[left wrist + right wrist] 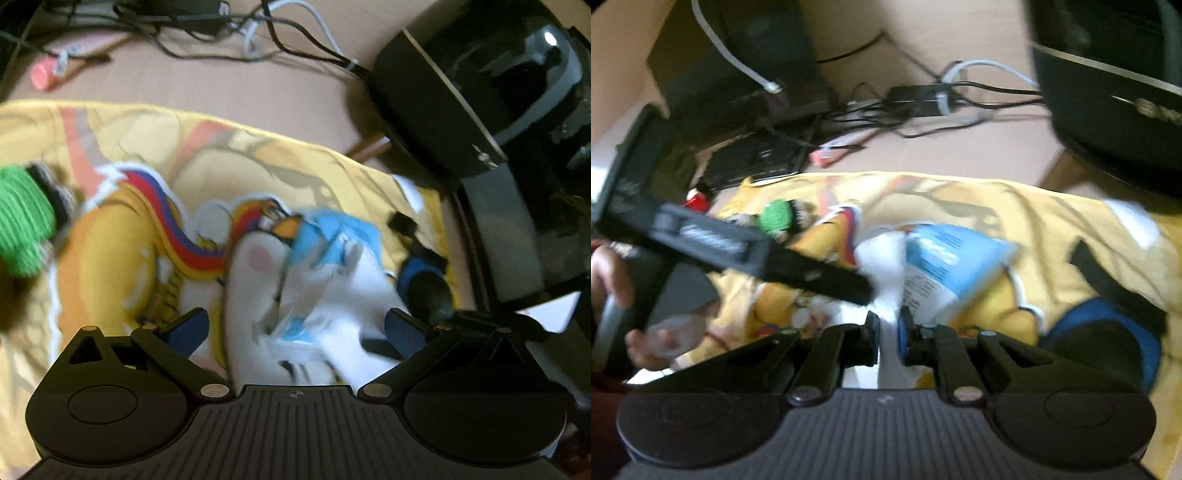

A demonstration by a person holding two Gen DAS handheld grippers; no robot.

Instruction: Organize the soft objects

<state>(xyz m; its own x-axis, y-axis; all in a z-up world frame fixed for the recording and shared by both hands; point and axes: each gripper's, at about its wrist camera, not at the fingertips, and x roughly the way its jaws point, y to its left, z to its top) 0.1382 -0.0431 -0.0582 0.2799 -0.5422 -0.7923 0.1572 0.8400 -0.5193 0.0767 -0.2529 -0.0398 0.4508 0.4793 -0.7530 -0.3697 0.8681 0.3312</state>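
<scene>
1. Spread over a tan desk [229, 92]: a yellow printed cloth [122, 240].
2. At twelve o'clock: tangled cables [923, 107]; at two, a black glossy device [480, 96].
3. Left gripper [295, 328] spread wide around a white-and-blue soft packet [321, 280] at centre.
4. Right gripper [887, 334] pinched on the packet's white edge.
5. At nine o'clock: a green knitted toy [22, 225].

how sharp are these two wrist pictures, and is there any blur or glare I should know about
Left wrist view: motion blur smears the white and blue packet and green knitted toy; the left gripper stays sharp; a glare spot shows on the black glossy object. Right wrist view: blurred overall, packet print unreadable, edges bent by fisheye.
</scene>
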